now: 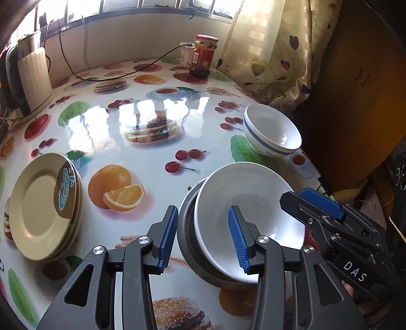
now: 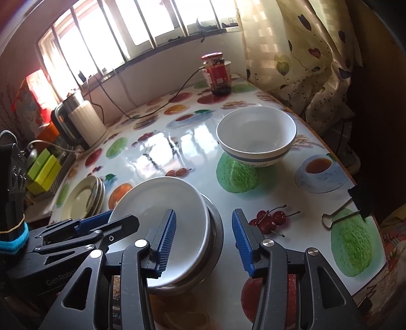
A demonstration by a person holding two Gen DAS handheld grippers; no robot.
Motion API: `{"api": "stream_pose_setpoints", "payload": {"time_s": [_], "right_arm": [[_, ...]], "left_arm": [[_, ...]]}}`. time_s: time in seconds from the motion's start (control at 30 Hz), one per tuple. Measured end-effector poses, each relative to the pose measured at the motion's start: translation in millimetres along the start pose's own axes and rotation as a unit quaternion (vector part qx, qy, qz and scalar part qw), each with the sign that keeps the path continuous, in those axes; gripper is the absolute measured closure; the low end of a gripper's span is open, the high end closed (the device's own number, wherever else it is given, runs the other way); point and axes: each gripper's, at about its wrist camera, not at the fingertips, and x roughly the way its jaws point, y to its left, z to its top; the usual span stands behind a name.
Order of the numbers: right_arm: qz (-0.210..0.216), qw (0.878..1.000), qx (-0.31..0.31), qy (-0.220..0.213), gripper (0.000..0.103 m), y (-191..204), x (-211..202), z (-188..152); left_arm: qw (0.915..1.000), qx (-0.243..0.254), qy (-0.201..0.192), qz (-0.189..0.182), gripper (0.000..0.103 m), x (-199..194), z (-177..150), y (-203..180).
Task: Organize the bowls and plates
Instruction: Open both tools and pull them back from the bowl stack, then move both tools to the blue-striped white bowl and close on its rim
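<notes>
Shallow white ceramic bowl (image 1: 250, 208) nested in steel bowl (image 1: 186, 228), table's 5 o'clock. Left gripper (image 1: 203, 240) and right gripper (image 2: 204, 240) both spread, straddling opposite rims, probably not touching. Glazed, slippery, fragile: pinch rim.

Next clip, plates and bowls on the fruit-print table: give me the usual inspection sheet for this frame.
Surface: glossy fruit-print tablecloth, strong window glare.
Job's things: white bowl nested tilted in a metal bowl; blue-banded bowl standing apart, empty; plate stack at the left edge.
Clutter: red-lidded jar, kettle, binder clip on the table's right edge.
Grippers: left gripper open, jaws straddling the nested bowls' left rim without pressing; right gripper open, straddling their right rim.
Cables: black cable lying across the far tabletop towards the jar.
Surroundings: barred window, heart-print curtain, boxes left of the table.
</notes>
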Motion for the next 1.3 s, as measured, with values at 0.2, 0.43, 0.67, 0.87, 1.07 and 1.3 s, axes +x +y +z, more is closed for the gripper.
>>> {"api": "stream_pose_setpoints", "payload": {"time_s": [0.2,0.43,0.67,0.87,1.07,1.3], "right_arm": [[-0.011,1.000,0.011,-0.009,0.057,-6.7,-3.1,6.9],[-0.028,0.999,0.019,-0.015,0.057,-16.4,-3.7,17.8],[-0.053,0.998,0.032,-0.026,0.057,-32.7,-3.1,32.1],[-0.063,0.996,0.044,-0.033,0.057,-48.2,-0.8,45.2],[-0.069,0.996,0.052,-0.033,0.057,-60.5,6.5,56.4],[-0.076,0.995,0.056,-0.032,0.057,-72.2,14.8,67.9]], "left_arm": [[0.9999,0.007,-0.009,-0.003,0.060,0.2,14.0,-1.2],[0.9997,0.019,-0.009,-0.015,0.060,9.1,33.5,-8.1],[0.9991,0.019,-0.009,-0.037,0.060,18.4,53.3,-13.8],[0.9987,0.029,-0.010,-0.042,0.060,25.0,69.8,-21.9],[0.9981,0.032,-0.004,-0.052,0.060,33.5,83.4,-28.9],[0.9980,0.041,-0.001,-0.049,0.060,44.3,98.6,-40.6]]}}
